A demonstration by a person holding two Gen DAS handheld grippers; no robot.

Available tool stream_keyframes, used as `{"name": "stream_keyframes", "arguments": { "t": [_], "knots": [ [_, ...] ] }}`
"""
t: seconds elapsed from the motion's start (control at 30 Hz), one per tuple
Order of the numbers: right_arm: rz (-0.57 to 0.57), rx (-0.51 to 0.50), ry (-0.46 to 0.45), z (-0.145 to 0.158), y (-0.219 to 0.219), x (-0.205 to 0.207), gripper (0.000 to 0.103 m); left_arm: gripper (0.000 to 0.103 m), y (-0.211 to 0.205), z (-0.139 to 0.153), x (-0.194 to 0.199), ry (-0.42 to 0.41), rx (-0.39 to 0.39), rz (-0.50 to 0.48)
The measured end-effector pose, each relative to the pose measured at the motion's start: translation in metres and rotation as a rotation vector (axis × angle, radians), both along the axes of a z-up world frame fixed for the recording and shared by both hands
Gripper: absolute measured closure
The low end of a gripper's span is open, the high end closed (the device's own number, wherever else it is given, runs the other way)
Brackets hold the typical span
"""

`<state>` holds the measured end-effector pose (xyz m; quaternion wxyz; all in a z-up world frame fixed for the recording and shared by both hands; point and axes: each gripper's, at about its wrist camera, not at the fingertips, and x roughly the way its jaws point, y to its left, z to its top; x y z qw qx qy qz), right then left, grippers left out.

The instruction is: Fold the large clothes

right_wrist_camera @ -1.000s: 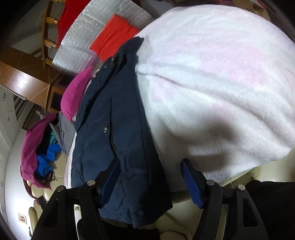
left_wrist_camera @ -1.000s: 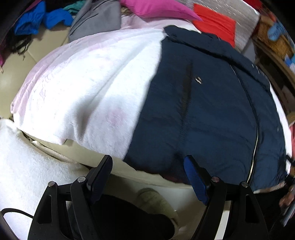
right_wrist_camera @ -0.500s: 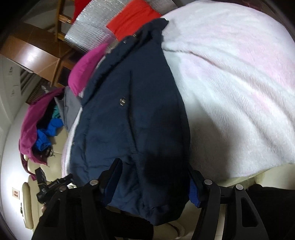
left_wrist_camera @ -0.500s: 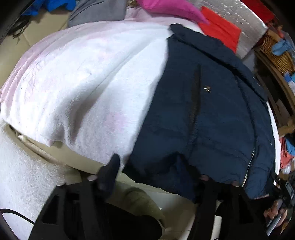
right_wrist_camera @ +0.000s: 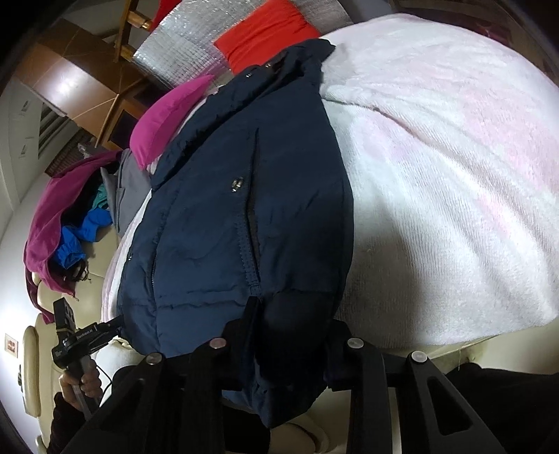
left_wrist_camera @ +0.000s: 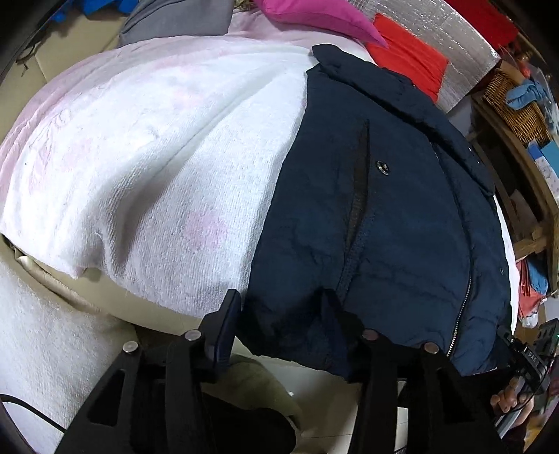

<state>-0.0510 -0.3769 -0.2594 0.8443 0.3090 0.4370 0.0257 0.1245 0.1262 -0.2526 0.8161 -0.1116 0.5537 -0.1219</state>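
A navy padded jacket (left_wrist_camera: 384,216) lies on a white and pink fleece blanket (left_wrist_camera: 157,150), collar at the far end, hem hanging over the near edge. My left gripper (left_wrist_camera: 283,321) has its jaws around the hem's left corner and looks closed on the fabric. In the right wrist view the same jacket (right_wrist_camera: 244,209) lies left of the blanket (right_wrist_camera: 454,174). My right gripper (right_wrist_camera: 293,335) has its jaws around the hem's right corner, with fabric bunched between them.
A magenta cushion (left_wrist_camera: 314,17), a grey garment (left_wrist_camera: 174,21) and a red cloth (left_wrist_camera: 408,59) lie beyond the blanket. A wicker basket (left_wrist_camera: 513,101) stands at far right. A pile of magenta and blue clothes (right_wrist_camera: 66,223) lies at left. A cream sofa edge (left_wrist_camera: 122,310) lies below.
Both grippers have moved forward onto the jacket's hem and narrowed from wide open to closed on the fabric at its two near corners.
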Motion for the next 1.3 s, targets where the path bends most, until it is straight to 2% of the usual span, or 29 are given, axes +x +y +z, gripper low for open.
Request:
{"name": "stream_keyframes", "arguments": {
  "t": [0.03, 0.07, 0.1, 0.17, 0.2, 0.23, 0.27, 0.33, 0.4, 0.43, 0.5, 0.53, 0.57, 0.63, 0.7, 0.77, 0.83, 0.9, 0.93, 1.0, 1.03, 1.17, 1.3],
  "knots": [
    [0.006, 0.004, -0.017, 0.003, 0.000, -0.001, 0.075, 0.057, 0.000, 0.000, -0.001, -0.006, -0.004, -0.007],
    [0.019, 0.026, -0.045, 0.006, -0.001, -0.004, 0.075, 0.066, -0.003, -0.001, -0.007, -0.017, -0.007, -0.014],
    [0.032, 0.051, -0.080, 0.011, -0.001, -0.005, 0.075, 0.070, -0.006, 0.001, -0.009, -0.026, -0.010, -0.023],
    [0.039, 0.063, -0.107, 0.013, -0.001, -0.006, 0.075, 0.073, -0.008, 0.003, -0.014, -0.055, 0.007, -0.040],
    [0.033, 0.068, -0.087, 0.010, -0.002, -0.004, 0.075, 0.073, -0.010, 0.003, -0.015, -0.054, 0.015, -0.042],
    [0.021, 0.071, -0.044, 0.003, -0.003, -0.001, 0.075, 0.071, -0.010, 0.001, -0.015, -0.049, 0.014, -0.040],
    [0.013, 0.072, -0.013, -0.002, -0.004, 0.001, 0.073, 0.062, -0.009, -0.002, -0.012, -0.036, 0.012, -0.026],
    [-0.002, 0.082, 0.010, -0.008, -0.006, 0.004, 0.072, 0.051, -0.006, -0.006, -0.009, -0.011, 0.008, 0.003],
    [-0.001, 0.102, 0.008, -0.008, -0.007, 0.004, 0.063, 0.051, -0.003, -0.010, -0.009, 0.001, -0.022, -0.005],
    [0.001, 0.108, 0.004, -0.009, -0.007, 0.005, 0.060, 0.054, -0.003, -0.010, -0.009, 0.000, -0.034, -0.009],
    [0.011, 0.083, -0.002, -0.007, -0.004, 0.006, 0.060, 0.070, -0.004, -0.007, -0.011, -0.008, -0.067, -0.033],
    [0.023, 0.055, -0.015, -0.003, 0.001, 0.006, 0.065, 0.077, -0.007, -0.004, -0.013, -0.027, -0.062, -0.050],
    [0.034, 0.027, -0.032, 0.000, 0.006, 0.007, 0.075, 0.082, -0.010, -0.002, -0.015, -0.042, -0.049, -0.060],
    [0.052, -0.044, -0.087, 0.010, 0.014, 0.004, 0.077, 0.084, -0.015, 0.000, -0.017, -0.062, -0.024, -0.078],
    [0.047, -0.056, -0.106, 0.014, 0.014, 0.003, 0.077, 0.083, -0.017, -0.002, -0.016, -0.061, -0.012, -0.072],
    [0.037, -0.064, -0.062, 0.008, 0.013, 0.007, 0.077, 0.067, -0.018, -0.006, -0.013, -0.045, 0.013, -0.055],
    [0.031, -0.072, -0.024, 0.001, 0.012, 0.010, 0.075, 0.058, -0.019, -0.008, -0.014, -0.029, 0.033, -0.040],
    [0.028, -0.072, -0.025, 0.002, 0.012, 0.010, 0.074, 0.058, -0.014, -0.009, -0.013, -0.016, 0.009, -0.038],
    [0.023, -0.071, -0.016, 0.000, 0.011, 0.010, 0.067, 0.060, -0.010, -0.009, -0.014, -0.011, -0.005, -0.036],
    [0.020, -0.062, -0.014, -0.003, 0.010, 0.011, 0.065, 0.070, -0.008, -0.010, -0.014, -0.006, -0.033, -0.040],
    [0.022, -0.072, -0.015, -0.003, 0.011, 0.010, 0.066, 0.079, -0.009, -0.009, -0.015, -0.009, -0.045, -0.053],
    [0.046, -0.176, -0.036, 0.001, 0.027, 0.012, 0.080, 0.088, -0.023, -0.006, -0.020, -0.044, 0.006, -0.066],
    [0.063, -0.204, -0.062, 0.009, 0.030, 0.008, 0.084, 0.090, -0.020, 0.000, -0.029, -0.061, -0.007, -0.035]
  ]
}}
